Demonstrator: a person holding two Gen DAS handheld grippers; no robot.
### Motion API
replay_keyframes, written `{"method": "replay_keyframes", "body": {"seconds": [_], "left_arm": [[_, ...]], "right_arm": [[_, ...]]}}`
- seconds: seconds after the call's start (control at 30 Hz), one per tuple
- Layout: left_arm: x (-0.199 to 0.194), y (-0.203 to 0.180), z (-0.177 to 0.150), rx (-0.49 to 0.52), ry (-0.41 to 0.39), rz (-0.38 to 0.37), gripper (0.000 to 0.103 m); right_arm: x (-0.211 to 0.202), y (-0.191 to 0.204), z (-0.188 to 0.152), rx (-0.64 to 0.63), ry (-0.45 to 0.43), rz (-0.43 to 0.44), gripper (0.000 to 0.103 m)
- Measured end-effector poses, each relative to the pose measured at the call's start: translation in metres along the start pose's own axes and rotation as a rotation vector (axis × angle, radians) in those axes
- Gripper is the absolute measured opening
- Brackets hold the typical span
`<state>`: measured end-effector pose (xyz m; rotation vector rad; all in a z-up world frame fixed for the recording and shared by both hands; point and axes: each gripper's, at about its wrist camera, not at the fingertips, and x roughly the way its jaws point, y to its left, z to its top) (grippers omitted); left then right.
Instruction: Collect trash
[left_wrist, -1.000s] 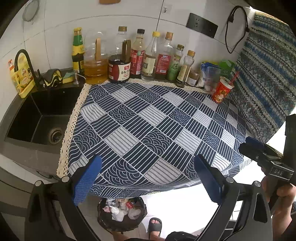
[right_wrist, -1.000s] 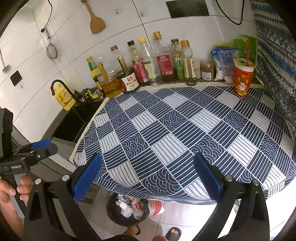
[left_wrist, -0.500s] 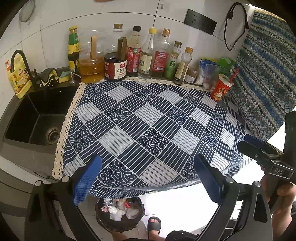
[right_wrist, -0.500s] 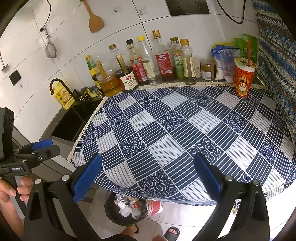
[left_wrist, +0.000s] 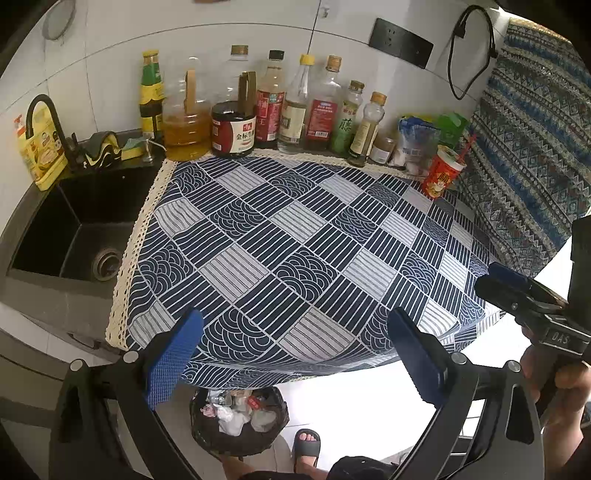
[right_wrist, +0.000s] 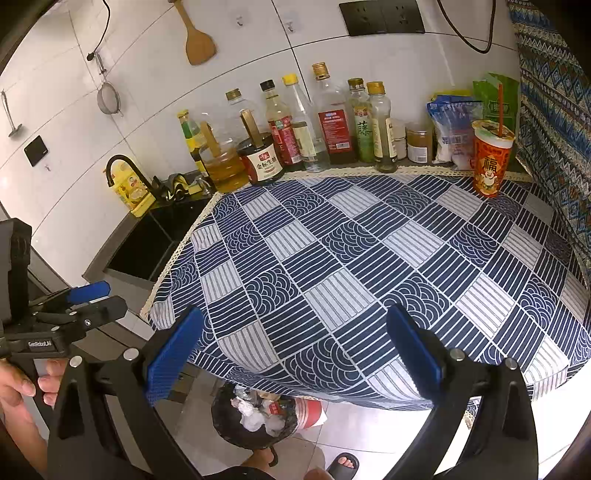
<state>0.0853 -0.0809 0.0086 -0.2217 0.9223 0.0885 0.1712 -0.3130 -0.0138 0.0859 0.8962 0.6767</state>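
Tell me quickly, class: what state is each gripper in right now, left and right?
Left gripper: open, holding nothing, above the near edge of the tablecloth.
Right gripper: open, holding nothing.

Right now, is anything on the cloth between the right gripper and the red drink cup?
Nothing visible. The right gripper hangs open at the near edge, and the patterned cloth is bare up to the red cup in the far right corner. The bottles stand left of it.

tablecloth (left_wrist: 295, 236): woven cloth, matt | wall tiles (right_wrist: 147, 74): glossy | spatula (right_wrist: 199, 40): wood | sink (left_wrist: 74, 221): matt black
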Motion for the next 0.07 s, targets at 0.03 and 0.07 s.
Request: {"method": "replay_keyframes", "body": {"seconds": [0.03,0.07], "left_arm": [[-0.0007,-0.0001,-0.0008,0.004,0.0,0.004,0.097],[-0.0014,0.0002,-0.0015,0.006,-0.001,0.007,0.097]], "right_arm": [[0.0004,0.0007,-0.0007,-0.001,0.002,0.0,0.098],[0.0007,0.0014,-0.0016,-0.002,0.005,0.0,0.098]]}}
